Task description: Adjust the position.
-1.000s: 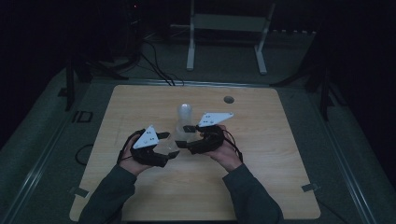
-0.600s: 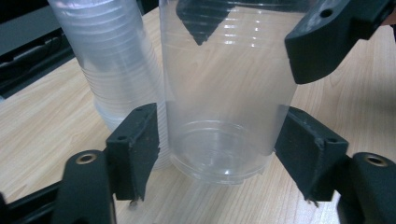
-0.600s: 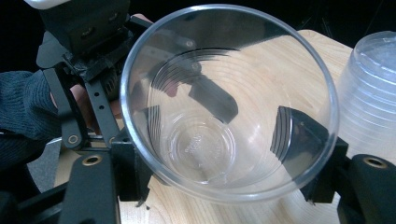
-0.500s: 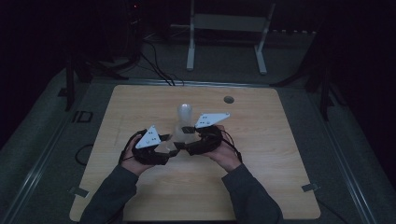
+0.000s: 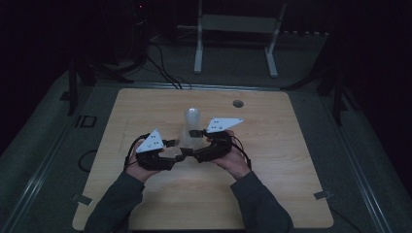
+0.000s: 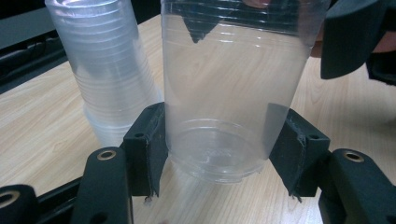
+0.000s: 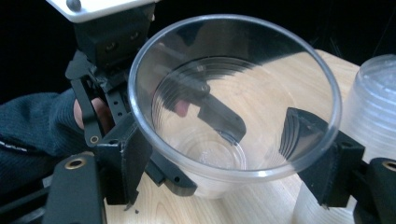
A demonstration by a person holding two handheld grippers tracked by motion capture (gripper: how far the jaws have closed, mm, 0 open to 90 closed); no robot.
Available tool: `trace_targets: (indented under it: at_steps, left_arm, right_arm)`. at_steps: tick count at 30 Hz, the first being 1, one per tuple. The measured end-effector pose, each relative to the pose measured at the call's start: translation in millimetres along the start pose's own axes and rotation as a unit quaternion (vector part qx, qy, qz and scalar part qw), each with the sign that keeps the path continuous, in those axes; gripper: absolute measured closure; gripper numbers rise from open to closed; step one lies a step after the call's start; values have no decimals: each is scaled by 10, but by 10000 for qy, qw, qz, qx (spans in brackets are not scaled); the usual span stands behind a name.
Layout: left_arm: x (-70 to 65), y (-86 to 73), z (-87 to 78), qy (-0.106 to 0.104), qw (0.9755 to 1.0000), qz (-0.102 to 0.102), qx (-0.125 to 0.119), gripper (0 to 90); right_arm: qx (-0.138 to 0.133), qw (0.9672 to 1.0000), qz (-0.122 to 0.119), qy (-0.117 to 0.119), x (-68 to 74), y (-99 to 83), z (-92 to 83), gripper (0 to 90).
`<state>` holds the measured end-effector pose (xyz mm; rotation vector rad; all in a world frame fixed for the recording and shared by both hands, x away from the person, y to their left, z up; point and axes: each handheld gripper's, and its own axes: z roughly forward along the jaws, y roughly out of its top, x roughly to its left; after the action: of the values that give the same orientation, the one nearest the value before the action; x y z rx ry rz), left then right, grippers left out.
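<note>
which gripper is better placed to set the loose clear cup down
Probably left: the left gripper clamps the clear cup low at its base, upright just above the table; the right gripper holds only its rim.

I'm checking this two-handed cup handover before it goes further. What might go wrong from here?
Both grippers hold one clear cup: the left gripper sits low at its base, the right gripper just under its rim. The thin wall may buckle or crack if the hands pull apart or twist. The stack of cups stands close beside it and may be knocked over. With such a low grip, the cup may tip if the right one lets go.
</note>
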<state>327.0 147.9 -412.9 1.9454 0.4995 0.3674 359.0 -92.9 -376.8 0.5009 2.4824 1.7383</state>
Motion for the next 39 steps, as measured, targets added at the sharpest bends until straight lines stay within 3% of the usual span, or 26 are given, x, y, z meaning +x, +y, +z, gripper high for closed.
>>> trace_targets:
  at_steps: [11, 23, 33, 39]
  left_arm:
    - [14, -13, 3, -209, 9992, -208, -275, 411]
    - [15, -34, 40, -498, 9958, -475, -605, 411]
    - [13, -56, 68, -737, 9918, -635, -828, 413]
    - [12, -64, 73, -781, 9910, -663, -864, 414]
  right_arm:
    - [-443, 9990, 32, 27, 2, -4, -36, 254]
    - [-890, 9958, 110, 177, -11, -2, -58, 260]
    - [-1111, 9929, 217, 370, -20, -2, -67, 258]
    - [-1156, 9922, 232, 413, -25, 0, -64, 258]
